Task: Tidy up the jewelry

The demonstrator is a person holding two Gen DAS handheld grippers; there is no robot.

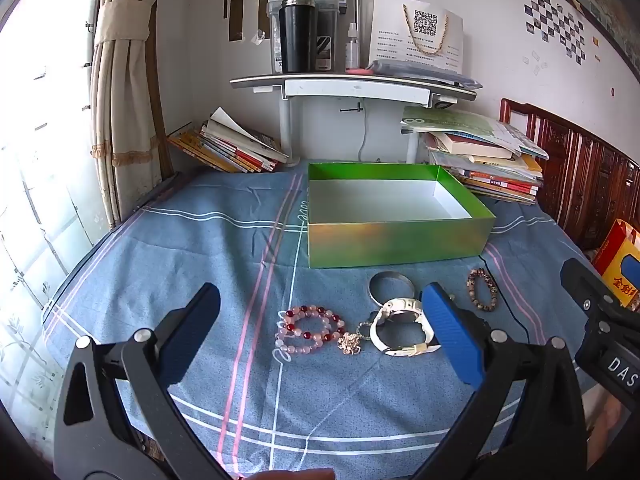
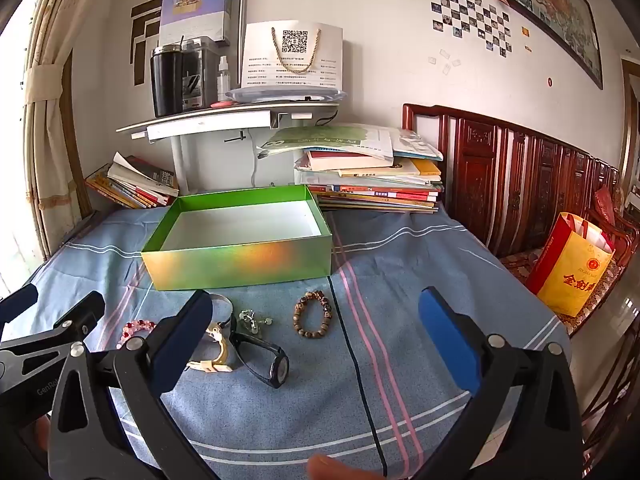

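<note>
An empty green box [image 1: 396,236] [image 2: 240,260] with a white floor sits on the blue cloth. In front of it lie a pink and red bead bracelet [image 1: 310,330] [image 2: 136,328], a gold charm [image 1: 351,343], a white watch [image 1: 402,330] [image 2: 216,354], a silver bangle [image 1: 391,285] [image 2: 222,300], a brown bead bracelet [image 1: 483,289] [image 2: 314,314], a black watch [image 2: 266,360] and a small pale trinket [image 2: 252,318]. My left gripper [image 1: 320,300] is open above the pink bracelet and white watch. My right gripper [image 2: 314,304] is open, over the brown bracelet and black watch.
Book stacks [image 1: 228,146] [image 1: 480,156] lie behind the box under a small white shelf [image 1: 352,84] with a black tumbler [image 1: 298,36]. A carved wooden headboard [image 2: 520,176] runs along the right. A yellow and red bag [image 2: 570,268] stands right of the bed.
</note>
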